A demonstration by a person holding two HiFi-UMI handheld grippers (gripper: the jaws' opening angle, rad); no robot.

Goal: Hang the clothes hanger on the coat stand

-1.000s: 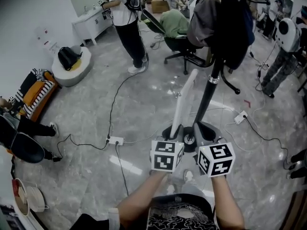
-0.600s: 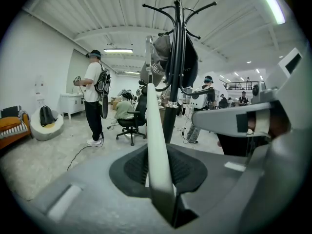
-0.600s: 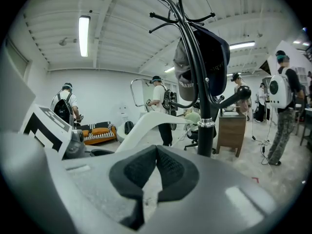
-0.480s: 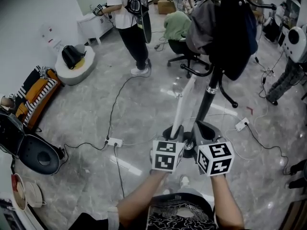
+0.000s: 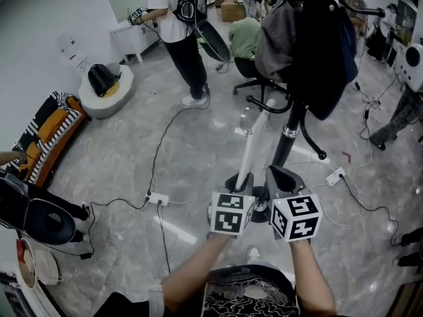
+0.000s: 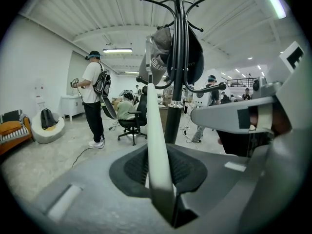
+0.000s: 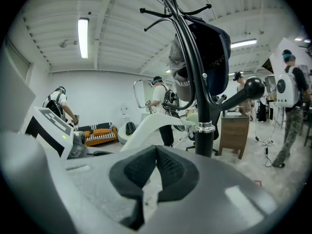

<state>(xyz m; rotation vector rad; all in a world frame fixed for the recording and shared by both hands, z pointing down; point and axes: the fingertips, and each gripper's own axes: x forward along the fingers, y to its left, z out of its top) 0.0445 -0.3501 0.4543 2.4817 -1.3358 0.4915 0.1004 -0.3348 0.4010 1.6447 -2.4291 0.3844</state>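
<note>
Head view: the left gripper (image 5: 239, 179) is clamped on the white clothes hanger (image 5: 254, 134), which rises ahead of it, just left of the coat stand (image 5: 289, 134). Open floor (image 5: 132, 164) spreads to its left.

Left gripper view: the hanger's arm runs up in front of the stand, with the stand's hooks (image 6: 195, 4) high above.

Right gripper view: the right gripper (image 7: 155, 152) is closed and empty, with the stand just ahead to its right.

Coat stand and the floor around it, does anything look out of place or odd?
Nothing damaged. Loose cables and a power strip trail across the floor near the coat stand, a likely trip risk.
</note>
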